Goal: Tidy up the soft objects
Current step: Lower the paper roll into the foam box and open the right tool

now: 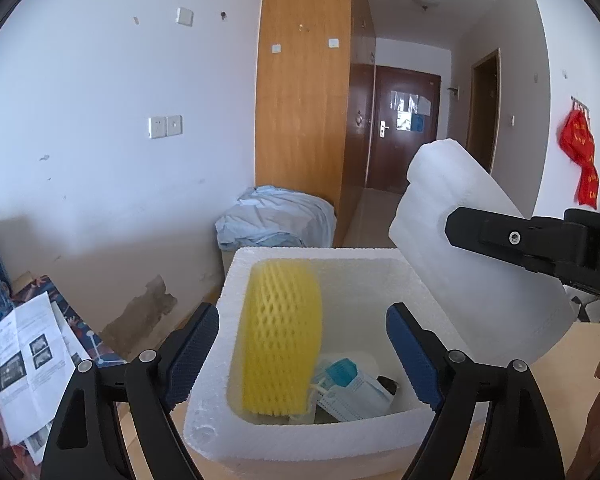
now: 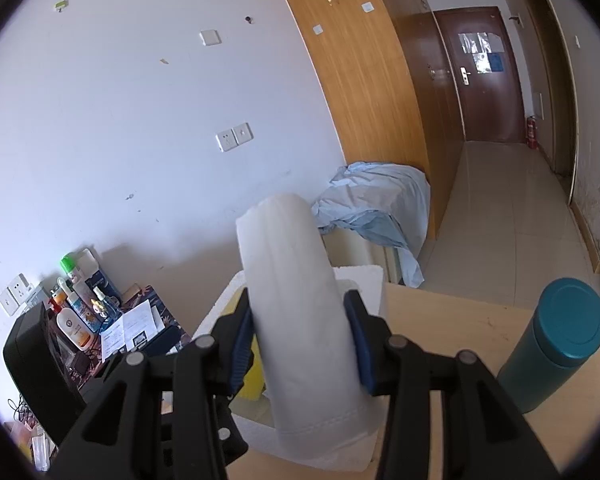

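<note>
A white polystyrene box (image 1: 236, 432) stands on a light wooden table. A yellow foam net sleeve (image 1: 278, 336) stands inside it at the left, over face masks in wrappers (image 1: 352, 394). My left gripper (image 1: 302, 356) is open, its blue-padded fingers spread wide over the box, one outside the left wall. My right gripper (image 2: 300, 340) is shut on a folded white foam sheet (image 2: 296, 304) and holds it upright above the box (image 2: 364, 280). In the left wrist view the sheet (image 1: 460, 256) leans over the box's right rim, with the right gripper's finger (image 1: 512, 236) on it.
A teal flask (image 2: 556, 344) stands on the table (image 2: 452, 328) right of the box. A low side table at the left holds papers (image 1: 28, 356) and bottles (image 2: 76, 316). A blue cloth (image 2: 380, 200) covers a unit behind. A wardrobe and hallway lie beyond.
</note>
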A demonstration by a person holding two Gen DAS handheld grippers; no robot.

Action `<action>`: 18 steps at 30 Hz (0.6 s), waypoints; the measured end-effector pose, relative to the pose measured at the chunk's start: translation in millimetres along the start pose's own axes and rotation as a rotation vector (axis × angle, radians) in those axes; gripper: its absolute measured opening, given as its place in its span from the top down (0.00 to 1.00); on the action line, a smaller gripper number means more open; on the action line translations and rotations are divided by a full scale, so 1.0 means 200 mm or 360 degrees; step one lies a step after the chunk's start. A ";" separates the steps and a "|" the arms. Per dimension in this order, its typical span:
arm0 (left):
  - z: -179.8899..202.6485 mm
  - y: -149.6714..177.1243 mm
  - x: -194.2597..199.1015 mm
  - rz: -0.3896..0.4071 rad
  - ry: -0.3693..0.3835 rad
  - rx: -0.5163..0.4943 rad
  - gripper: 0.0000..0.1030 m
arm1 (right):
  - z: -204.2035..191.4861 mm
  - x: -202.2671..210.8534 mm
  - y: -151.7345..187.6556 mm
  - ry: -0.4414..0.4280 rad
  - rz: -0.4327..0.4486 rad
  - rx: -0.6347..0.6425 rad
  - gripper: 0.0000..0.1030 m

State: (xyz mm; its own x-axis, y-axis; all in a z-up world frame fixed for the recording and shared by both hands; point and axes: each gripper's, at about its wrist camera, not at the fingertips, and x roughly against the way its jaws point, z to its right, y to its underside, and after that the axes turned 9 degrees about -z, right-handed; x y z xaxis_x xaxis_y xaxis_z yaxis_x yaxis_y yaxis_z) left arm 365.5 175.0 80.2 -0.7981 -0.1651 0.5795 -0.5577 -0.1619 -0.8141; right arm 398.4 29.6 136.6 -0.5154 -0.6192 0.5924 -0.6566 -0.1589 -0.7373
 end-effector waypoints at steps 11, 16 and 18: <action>-0.06 0.06 0.17 0.0079 0.0025 0.0039 0.12 | -0.05 0.03 -0.02 -0.0021 0.0024 0.0037 0.53; -0.13 0.11 0.26 0.0105 -0.0017 0.0073 0.10 | -0.08 0.03 -0.04 -0.0050 0.0036 0.0051 0.53; -0.15 0.13 0.28 0.0100 -0.0019 0.0075 0.10 | -0.09 0.02 -0.04 -0.0053 0.0041 0.0060 0.53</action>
State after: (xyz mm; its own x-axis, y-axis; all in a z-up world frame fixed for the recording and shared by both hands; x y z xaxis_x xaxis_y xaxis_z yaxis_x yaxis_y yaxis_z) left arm 298.4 191.3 90.2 -0.8282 -0.1882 0.5279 -0.4950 -0.1962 -0.8465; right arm 391.7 42.3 151.6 -0.5126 -0.6486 0.5626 -0.6219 -0.1713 -0.7641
